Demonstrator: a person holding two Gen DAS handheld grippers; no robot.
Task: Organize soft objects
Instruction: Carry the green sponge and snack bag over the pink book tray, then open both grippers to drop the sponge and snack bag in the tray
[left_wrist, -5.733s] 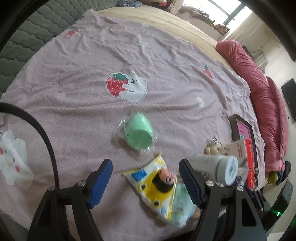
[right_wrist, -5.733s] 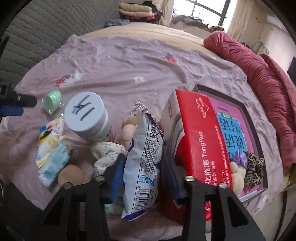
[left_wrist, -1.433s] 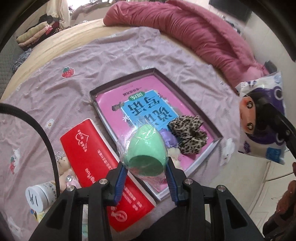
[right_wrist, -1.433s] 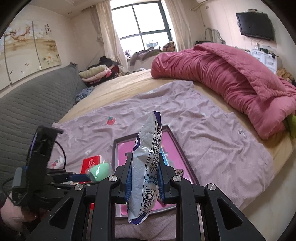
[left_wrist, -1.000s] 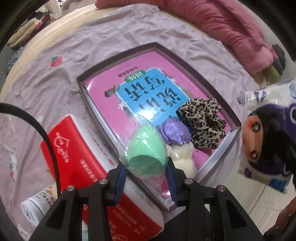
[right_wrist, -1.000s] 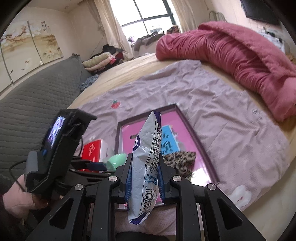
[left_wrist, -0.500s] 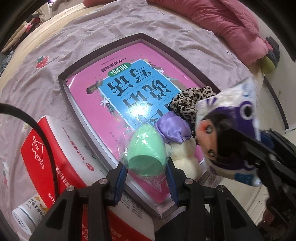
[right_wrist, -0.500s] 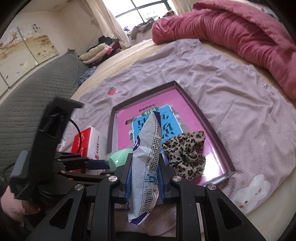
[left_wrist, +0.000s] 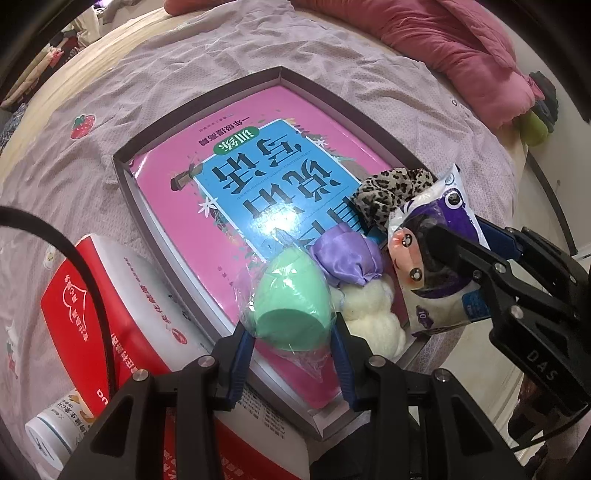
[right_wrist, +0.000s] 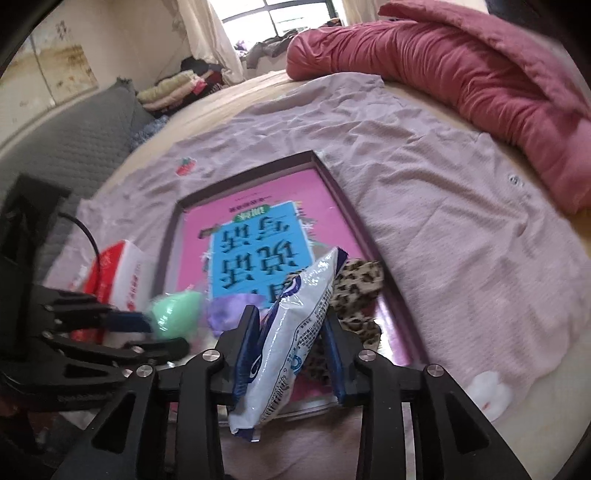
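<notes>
**Tissue pack let go over the tray as the right tool opens**

The tissue pack (right_wrist: 295, 325), a white-and-purple packet with a cartoon face, now leans tilted between the fingers of the right tool (right_wrist: 291, 354). Half a second ago it stood upright and pinched; the jaws have just been opening, and in the right wrist view the pack slumps against the left pad while a gap shows at the right one. I judge it released, or all but. Its lower end hangs over the near corner of the tray (left_wrist: 125, 173), beside the leopard scrunchie (left_wrist: 391, 192), the purple satin piece (left_wrist: 347, 262) and the cream plush ball (left_wrist: 373, 314) already lying there on the pink book.

The right tool has also come down toward the tray over the last second, which fits a drop-off and not a carry.

The left tool (left_wrist: 291, 350) is clenched on the green sponge (left_wrist: 291, 302) in its clear wrapper, held just above the tray's near edge, next to the red tissue box (left_wrist: 92, 306) on the bed.

For the task, this likely means one soft thing is being delivered and the sponge is next. The pack sits close to the rim and could tip outside.
</notes>
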